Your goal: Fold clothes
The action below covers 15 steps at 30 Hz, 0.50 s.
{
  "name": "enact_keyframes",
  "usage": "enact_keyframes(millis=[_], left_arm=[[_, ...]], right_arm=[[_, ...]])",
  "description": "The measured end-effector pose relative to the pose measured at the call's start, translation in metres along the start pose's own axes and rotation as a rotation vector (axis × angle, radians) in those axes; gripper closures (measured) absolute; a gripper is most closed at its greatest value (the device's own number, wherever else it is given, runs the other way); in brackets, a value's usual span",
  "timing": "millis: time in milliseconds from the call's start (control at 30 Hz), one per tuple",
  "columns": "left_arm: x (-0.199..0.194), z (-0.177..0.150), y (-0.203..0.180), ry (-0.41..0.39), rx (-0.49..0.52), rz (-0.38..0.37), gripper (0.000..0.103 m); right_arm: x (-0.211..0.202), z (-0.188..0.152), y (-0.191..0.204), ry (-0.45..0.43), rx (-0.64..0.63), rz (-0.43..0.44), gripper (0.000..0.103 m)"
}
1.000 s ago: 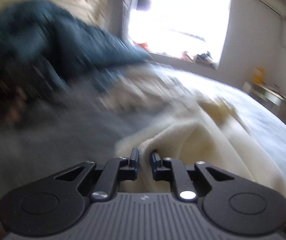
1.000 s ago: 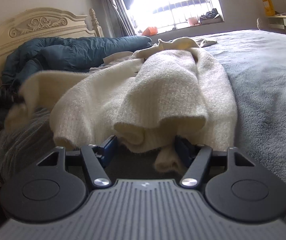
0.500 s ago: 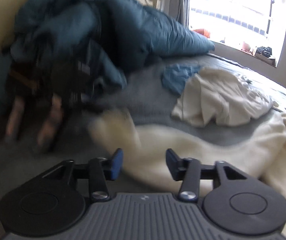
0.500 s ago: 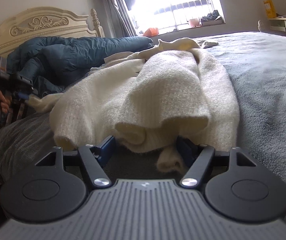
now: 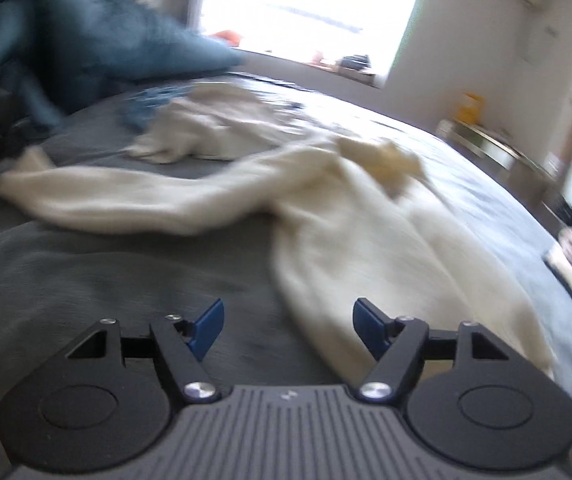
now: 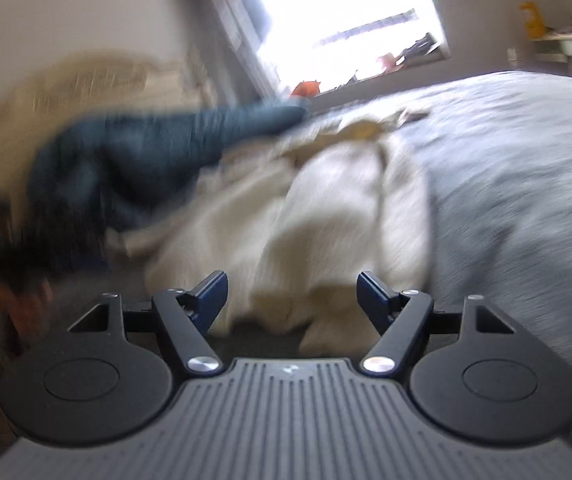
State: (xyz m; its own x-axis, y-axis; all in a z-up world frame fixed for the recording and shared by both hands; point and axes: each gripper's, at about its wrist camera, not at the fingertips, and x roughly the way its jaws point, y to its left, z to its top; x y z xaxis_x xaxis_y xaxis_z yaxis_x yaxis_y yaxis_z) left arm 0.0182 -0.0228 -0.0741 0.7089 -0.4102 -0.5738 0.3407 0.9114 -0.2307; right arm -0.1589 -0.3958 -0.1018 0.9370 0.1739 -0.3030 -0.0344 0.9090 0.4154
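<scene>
Left wrist view: the cream sweater point(image 5: 369, 240) lies spread on the grey bed point(image 5: 86, 272), its body running away toward the window and 1 sleeve point(image 5: 126, 200) stretched flat out to the left of that body. The left tongs point(image 5: 287, 326) stand wide with nothing pinched — the jaws have just been opening, and only the sweater's near hem edge lies between and below them, untouched by the pads. A smaller white garment point(image 5: 206, 132) sits crumpled beyond the sleeve, near the dark teal duvet point(image 5: 86, 48) at the head of the bed. In the right wrist view the right tongs point(image 6: 291, 300) are also wide and empty, having just been opening a little, with the sweater's bunched near end point(image 6: 286, 248) lying just past the tips; the blur hides whether cloth brushes the pads. The step in hand looks like laying out and smoothing the sweater before the first fold — a release, not a grip. The next move likely calls for 1 of the tongs to take the sleeve's far cuff and carry it across the body, while the other steadies the hem so the knit does not drag.
</scene>
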Motion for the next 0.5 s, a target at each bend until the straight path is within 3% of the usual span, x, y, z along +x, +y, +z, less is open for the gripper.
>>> enact_keyframes(millis=[67,167,267,333,433,500], left_arm=[[0.005,-0.011,-0.01,0.008,0.0,-0.058,0.029],[0.017,-0.027,-0.019,0.041,-0.001,-0.135,0.03],[0.027,-0.039,-0.024,0.052,0.02,-0.163,0.03],[0.031,-0.045,-0.026,0.038,0.034,-0.167,0.03],[0.034,-0.048,-0.025,0.014,0.045,-0.186,0.029],[0.035,-0.05,-0.022,-0.004,0.041,-0.203,0.029]], right_arm=[[0.0,0.014,-0.022,-0.005,0.092,-0.065,0.031],[0.023,0.028,-0.059,0.064,0.251,-0.153,0.031],[0.058,0.029,-0.083,0.151,0.36,-0.133,0.039],[0.082,0.027,-0.087,0.214,0.349,-0.143,0.044],[0.098,0.027,-0.079,0.237,0.31,-0.149,0.05],[0.102,0.028,-0.071,0.262,0.278,-0.139,0.064]])
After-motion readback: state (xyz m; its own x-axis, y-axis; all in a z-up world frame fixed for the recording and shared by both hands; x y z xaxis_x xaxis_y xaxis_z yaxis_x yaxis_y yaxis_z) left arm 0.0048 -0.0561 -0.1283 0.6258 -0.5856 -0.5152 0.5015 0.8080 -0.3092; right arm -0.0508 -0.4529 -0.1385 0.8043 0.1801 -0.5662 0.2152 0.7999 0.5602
